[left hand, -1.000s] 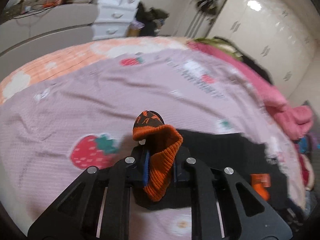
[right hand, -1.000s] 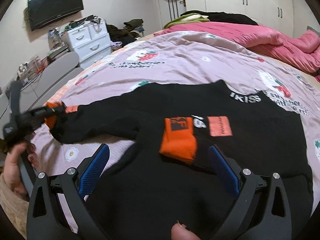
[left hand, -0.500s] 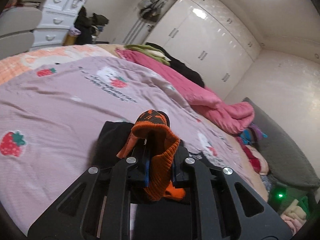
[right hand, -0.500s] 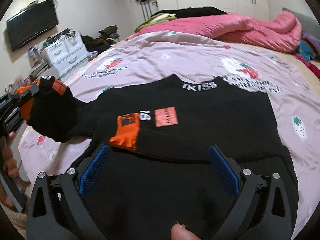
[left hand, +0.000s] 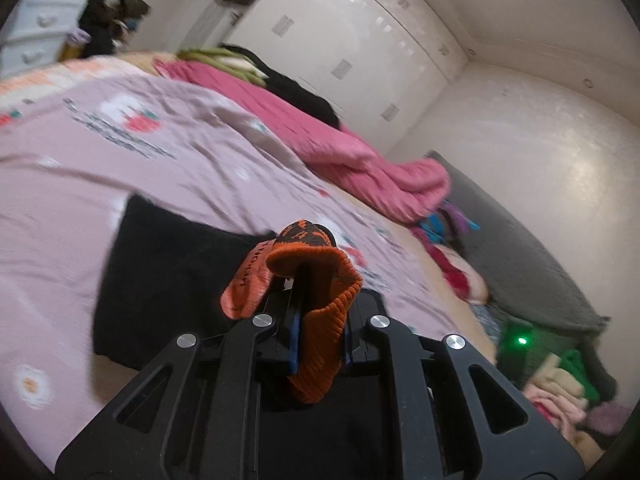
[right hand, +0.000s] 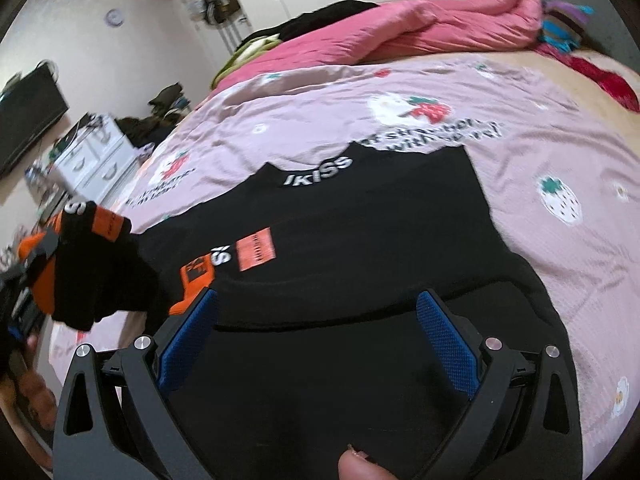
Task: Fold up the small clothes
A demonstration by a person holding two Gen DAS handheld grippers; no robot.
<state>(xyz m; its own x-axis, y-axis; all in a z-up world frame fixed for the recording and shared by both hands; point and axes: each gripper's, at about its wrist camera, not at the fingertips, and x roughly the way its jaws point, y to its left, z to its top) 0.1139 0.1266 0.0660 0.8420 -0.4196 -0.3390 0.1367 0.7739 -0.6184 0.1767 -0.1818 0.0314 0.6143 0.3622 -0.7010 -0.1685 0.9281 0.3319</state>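
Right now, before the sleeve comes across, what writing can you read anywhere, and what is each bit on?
"IKISS": white letters on the collar of the black sweater.
"of strawber... with ...": partly legible dark print on the pink bedsheet.
Orange patch on the sweater: too small to read.
Orange cuff in the left gripper: lettering blurred.

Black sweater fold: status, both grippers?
Left gripper shut on orange sleeve cuff, lifted off the bed. Right gripper open over black sweater, holding nothing. Other cuff already folded across. Nothing obstructing.
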